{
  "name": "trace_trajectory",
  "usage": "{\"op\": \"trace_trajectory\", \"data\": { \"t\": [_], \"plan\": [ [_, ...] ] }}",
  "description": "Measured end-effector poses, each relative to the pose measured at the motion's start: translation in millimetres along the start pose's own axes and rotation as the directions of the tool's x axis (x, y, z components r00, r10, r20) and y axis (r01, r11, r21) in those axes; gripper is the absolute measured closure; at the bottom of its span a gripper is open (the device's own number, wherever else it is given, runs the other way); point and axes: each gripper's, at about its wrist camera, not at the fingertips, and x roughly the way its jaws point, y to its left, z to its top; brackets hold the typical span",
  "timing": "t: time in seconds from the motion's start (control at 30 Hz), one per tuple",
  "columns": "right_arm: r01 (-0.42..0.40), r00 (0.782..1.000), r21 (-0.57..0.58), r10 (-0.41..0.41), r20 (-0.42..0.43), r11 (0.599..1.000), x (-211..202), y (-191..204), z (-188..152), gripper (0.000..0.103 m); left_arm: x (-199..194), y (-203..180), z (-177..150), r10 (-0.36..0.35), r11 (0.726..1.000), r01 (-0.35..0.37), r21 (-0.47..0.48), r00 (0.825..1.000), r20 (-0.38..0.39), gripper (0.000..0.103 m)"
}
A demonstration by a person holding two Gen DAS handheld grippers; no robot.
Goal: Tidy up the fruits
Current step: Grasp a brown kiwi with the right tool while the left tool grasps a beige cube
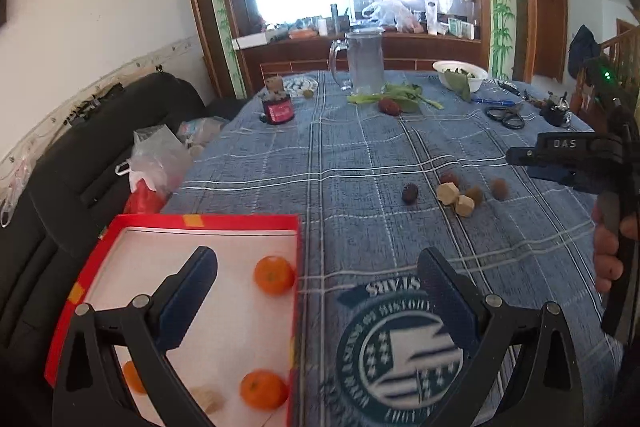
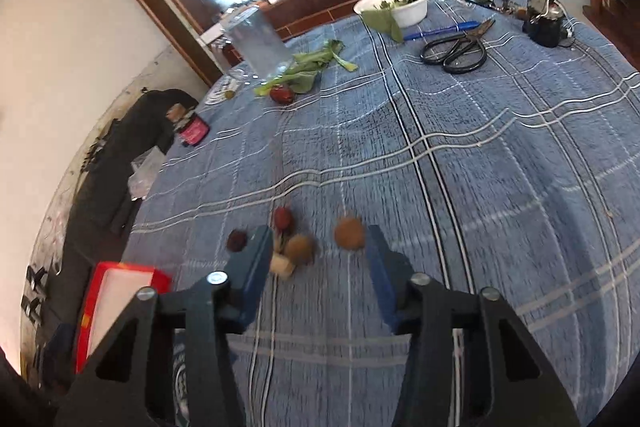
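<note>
Hovering right tool [image 2: 316,263], jaws apart

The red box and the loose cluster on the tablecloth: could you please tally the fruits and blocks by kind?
Oranges in the red box: 3
Small dark red fruits: 2
Brown round fruits: 2
Wooden blocks: 2
Total: 9
</note>
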Motion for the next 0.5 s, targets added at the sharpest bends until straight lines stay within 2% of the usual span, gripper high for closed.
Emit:
{"op": "trace_trajectory", "data": {
  "t": [0.13, 0.27, 0.33, 0.43, 0.5],
  "plan": [
    [-0.001, 1.0, 0.045, 0.001, -0.013, 0.999, 25, -4, 10, 0.056, 18, -11, 3, -0.024, 1.0, 0.024, -0.004, 0.999, -0.039, 0.003],
    [-0.016, 1.0, 0.033, 0.016, -0.012, 0.999, 38, -9, 9, 0.056, 27, -25, 3, -0.014, 0.999, 0.014, 0.029, 0.999, -0.031, 0.003],
    [-0.02, 0.999, 0.019, 0.021, -0.043, 1.0, 40, -10, 7, 0.056, 35, -30, 5, -0.01, 1.0, 0.011, 0.025, 0.999, -0.037, 0.003],
    [-0.033, 0.999, -0.017, 0.033, -0.037, 0.999, 34, -12, 11, 0.056, 43, -37, 5, -0.022, 1.0, 0.022, -0.002, 0.998, -0.053, 0.003],
    [-0.04, 0.999, 0.014, 0.04, -0.034, 0.999, 32, -21, 14, 0.056, 46, -39, 5, -0.017, 1.0, 0.016, -0.017, 0.998, -0.058, 0.003]
  ]
}}
